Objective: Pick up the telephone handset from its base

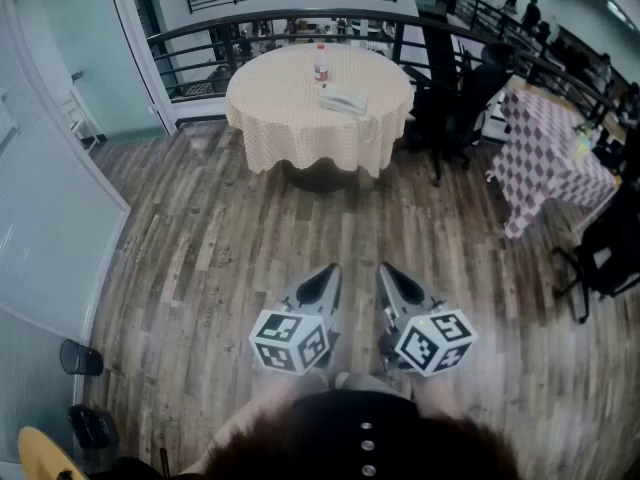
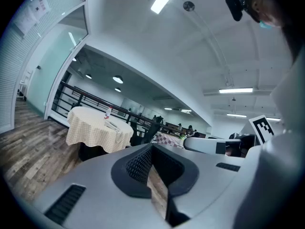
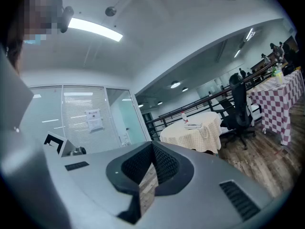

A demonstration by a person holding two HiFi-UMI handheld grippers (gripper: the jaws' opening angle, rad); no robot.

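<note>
A white telephone [image 1: 343,99] lies on a round table [image 1: 300,128] with a pale checked cloth, far across the wooden floor. A bottle [image 1: 321,63] with a red label stands just behind it. My left gripper [image 1: 325,281] and right gripper [image 1: 393,280] are held side by side low in the head view, well short of the table. Both are shut with nothing between the jaws. In the left gripper view the telephone [image 2: 113,126] is small on the distant table, beyond the gripper [image 2: 152,149]. The right gripper view shows the telephone [image 3: 193,125] past its gripper [image 3: 152,147].
Black office chairs [image 1: 455,98] stand right of the round table. A table with a purple checked cloth [image 1: 555,163] is further right. A dark railing [image 1: 290,18] runs behind. A glass partition [image 1: 50,218] lines the left. Dark objects [image 1: 82,358] sit on the floor lower left.
</note>
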